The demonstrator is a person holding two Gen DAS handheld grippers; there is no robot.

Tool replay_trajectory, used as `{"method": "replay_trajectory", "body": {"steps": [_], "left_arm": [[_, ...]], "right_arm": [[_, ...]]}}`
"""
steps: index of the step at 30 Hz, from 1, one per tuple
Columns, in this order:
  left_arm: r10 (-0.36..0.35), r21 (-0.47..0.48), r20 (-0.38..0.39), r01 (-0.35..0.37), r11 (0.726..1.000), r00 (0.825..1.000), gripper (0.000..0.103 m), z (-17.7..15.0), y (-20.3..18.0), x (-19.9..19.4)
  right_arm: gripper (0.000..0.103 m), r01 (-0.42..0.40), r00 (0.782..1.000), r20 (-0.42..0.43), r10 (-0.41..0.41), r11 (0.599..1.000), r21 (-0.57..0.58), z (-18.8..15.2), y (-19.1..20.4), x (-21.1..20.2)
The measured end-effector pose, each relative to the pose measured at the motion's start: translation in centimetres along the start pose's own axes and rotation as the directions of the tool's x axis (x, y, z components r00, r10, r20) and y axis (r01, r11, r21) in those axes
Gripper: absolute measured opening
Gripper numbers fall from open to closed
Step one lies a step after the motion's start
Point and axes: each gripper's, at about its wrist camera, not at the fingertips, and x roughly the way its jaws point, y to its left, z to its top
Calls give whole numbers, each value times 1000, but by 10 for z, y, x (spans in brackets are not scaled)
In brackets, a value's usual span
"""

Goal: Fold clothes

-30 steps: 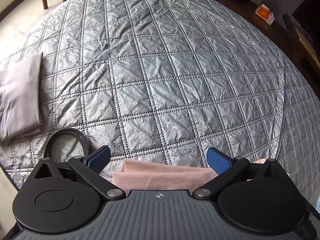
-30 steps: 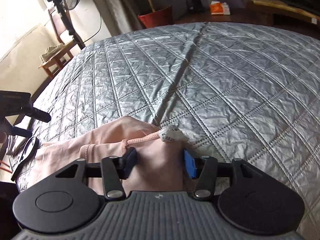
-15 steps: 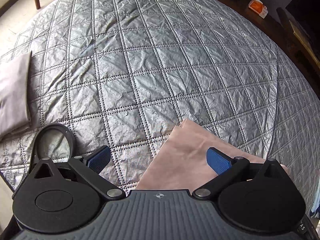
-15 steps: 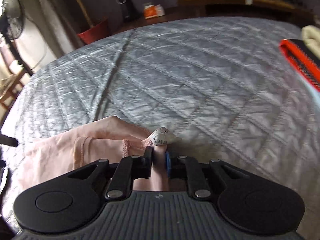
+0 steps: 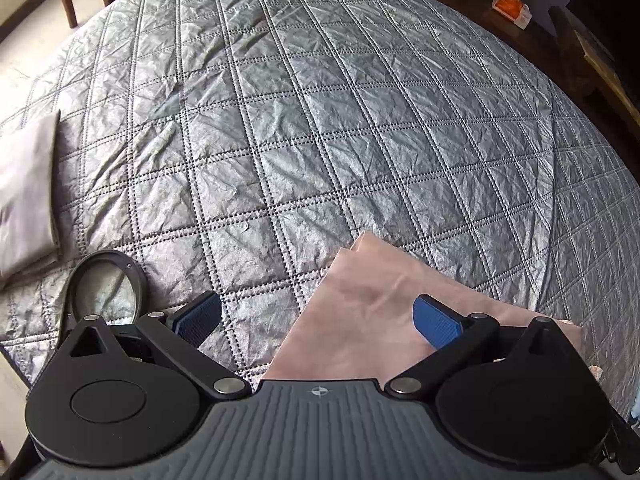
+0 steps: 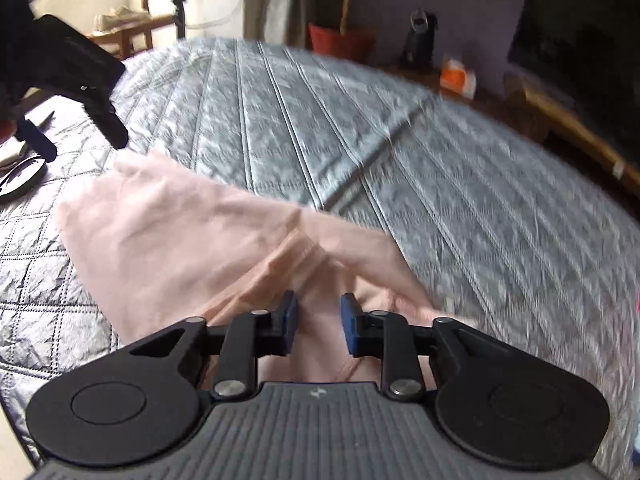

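- Folded grey cloth (image 5: 24, 196): lies flat at the far left edge of the quilted grey bedspread (image 5: 320, 120), well apart from the task's garment.
- Black ring (image 5: 106, 256): rests on the bedspread just beside the left gripper's left finger; what it is cannot be told.
- Left gripper (image 5: 318, 316): points steeply down over the bedspread, jaws spread wide and holding nothing. Bare quilt lies under its left pad; a corner of the garment lies under its right pad.
- Pink garment (image 5: 360, 308): lies on the near part of the bedspread, one flat pointed corner reaching toward the middle of the bed. In the right wrist view it spreads from below the left gripper across to the right gripper, with a seamed, gathered edge (image 6: 296, 256) bunched just ahead of the pads.
- Right gripper (image 6: 318, 326): low over the garment, jaws closing to a narrow gap. Pink cloth shows in that gap, but the pads do not visibly press on it.
- Background, right: a red pot (image 6: 340, 42) and an orange box (image 6: 456, 76) beyond the bed; this view is motion-blurred.
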Motion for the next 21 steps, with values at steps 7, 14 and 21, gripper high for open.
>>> {"method": "replay_trajectory", "body": {"steps": [7, 14, 21], "left_arm": [[5, 18, 8, -5, 1000, 1000, 103, 1, -1, -3], [29, 21, 46, -29, 999, 999, 103, 6, 4, -12], [22, -46, 74, -18, 999, 997, 103, 19, 24, -22]], "right_arm": [[21, -40, 999, 34, 40, 999, 3, -1, 11, -31], [22, -44, 999, -15, 44, 999, -30, 5, 31, -2], [50, -130, 991, 14, 136, 968, -214, 15, 91, -3]]}}
